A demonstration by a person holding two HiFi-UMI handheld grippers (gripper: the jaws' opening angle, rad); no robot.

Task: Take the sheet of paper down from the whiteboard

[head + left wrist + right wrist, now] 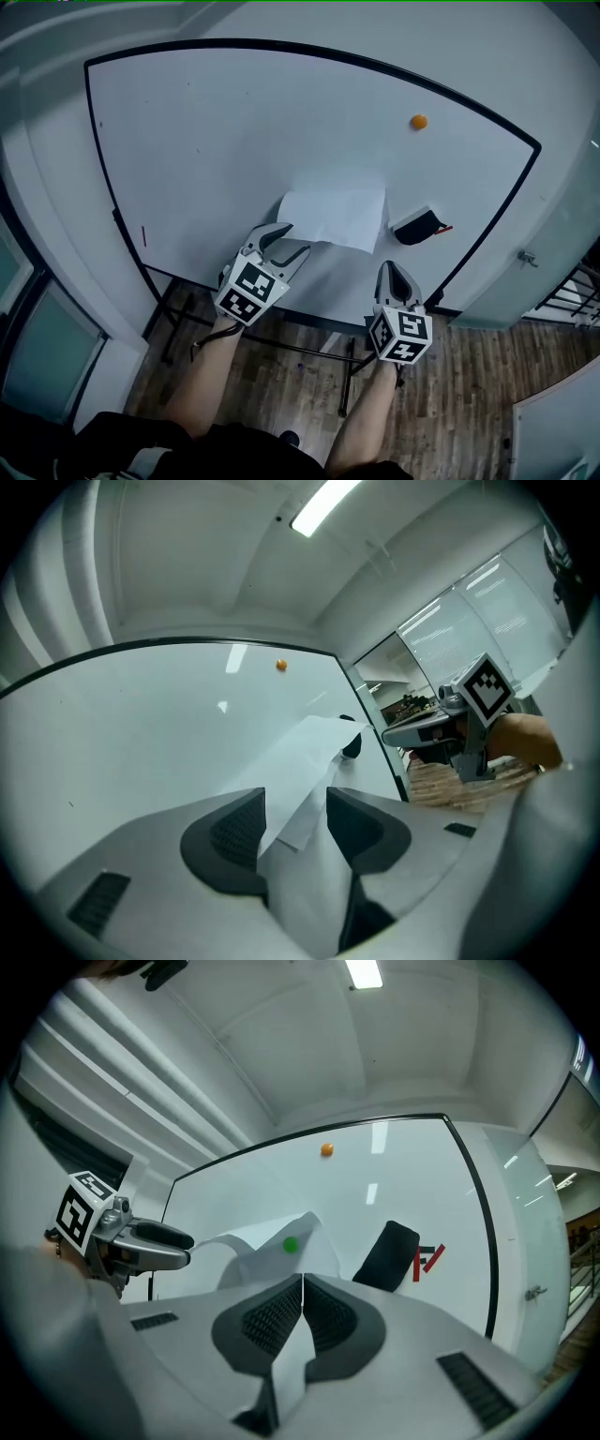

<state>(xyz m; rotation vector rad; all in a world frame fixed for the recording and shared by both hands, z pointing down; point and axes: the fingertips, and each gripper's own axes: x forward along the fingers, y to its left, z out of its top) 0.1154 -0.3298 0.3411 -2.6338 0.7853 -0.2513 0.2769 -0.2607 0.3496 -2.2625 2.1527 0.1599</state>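
Right gripper view: right tool (302,1283) pinches paper (267,1258); left tool (295,803) gapes around it.

White sheet of paper (335,217) bows off whiteboard (234,141).

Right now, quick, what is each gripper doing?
Left gripper: open, sheet of paper loose between its jaws.
Right gripper: closed on the sheet of paper.

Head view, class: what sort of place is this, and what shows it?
Probably an office or meeting room: a large black-framed white whiteboard, a brown wood-plank floor, and a long ceiling strip light beside glass partition panels.
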